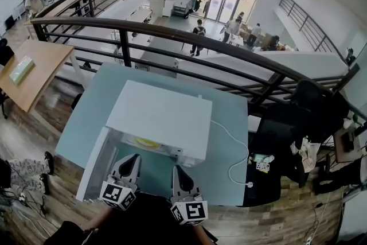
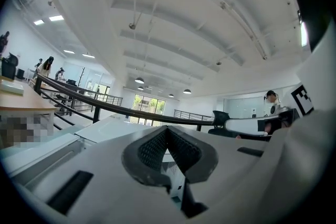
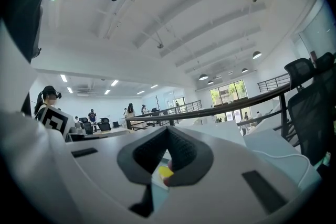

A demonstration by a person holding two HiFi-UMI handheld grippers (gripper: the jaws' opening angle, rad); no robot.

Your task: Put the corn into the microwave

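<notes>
A white microwave (image 1: pixel 160 117) stands on the pale glass table (image 1: pixel 229 140), its door (image 1: pixel 93 164) swung open to the left. Inside, the yellow corn (image 1: pixel 146 142) lies on a pale plate. My left gripper (image 1: pixel 132 158) and right gripper (image 1: pixel 177 169) hover side by side just in front of the open cavity, both pointing at it. Each has its jaws shut with nothing between them. In the right gripper view a bit of the yellow corn (image 3: pixel 165 171) shows below the closed pads (image 3: pixel 181 152). The left gripper view shows its ribbed pads (image 2: pixel 152 149) meeting at the tips.
A white power cable (image 1: pixel 236 153) runs from the microwave's right side to a plug near the table's front edge. A dark railing (image 1: pixel 189 37) borders the far side, over a drop to a lower floor. A black chair (image 1: pixel 309 106) stands at the right, a wooden desk (image 1: pixel 28 72) at the left.
</notes>
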